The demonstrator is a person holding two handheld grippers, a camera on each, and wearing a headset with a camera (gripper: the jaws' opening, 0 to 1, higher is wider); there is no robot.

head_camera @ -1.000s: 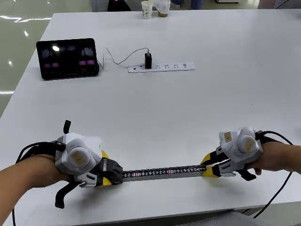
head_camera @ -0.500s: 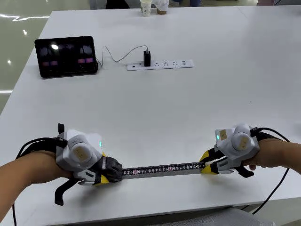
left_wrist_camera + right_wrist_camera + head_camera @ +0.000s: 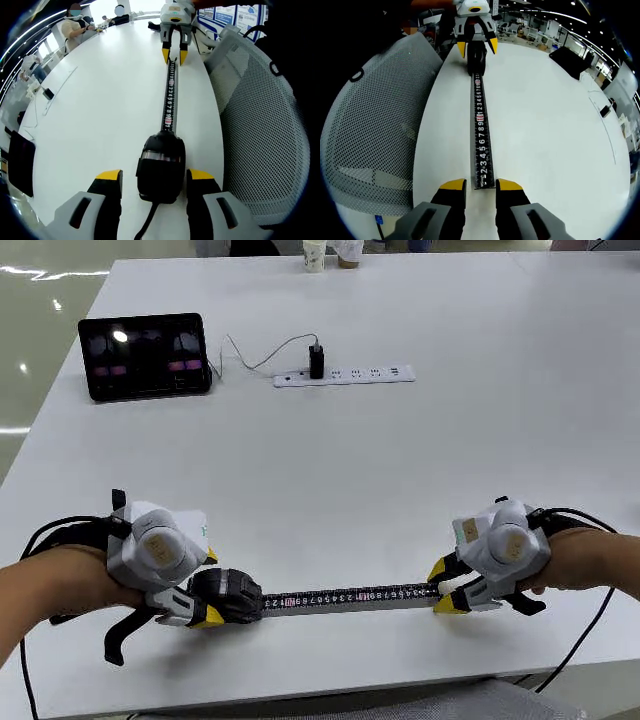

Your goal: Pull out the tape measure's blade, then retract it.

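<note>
On the white table (image 3: 400, 440), with the left gripper (image 3: 154, 174) released astride the black plastic tape-measure case (image 3: 161, 160) and the right gripper (image 3: 481, 184) in a clamp state I cannot tell, I am risking uncontrolled whip-back of the black numbered steel blade (image 3: 480, 125).

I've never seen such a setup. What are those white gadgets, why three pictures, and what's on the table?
No robot: a person holds a two-jaw gripper in each hand. One picture comes from a headset camera looking down; the round ones come from cameras on each gripper. On the white table lie a tablet, a power strip and a black tape measure, its blade drawn out. The left gripper straddles the tape measure, the right gripper the blade's tip; gaps show, so neither seems clamped.
</note>
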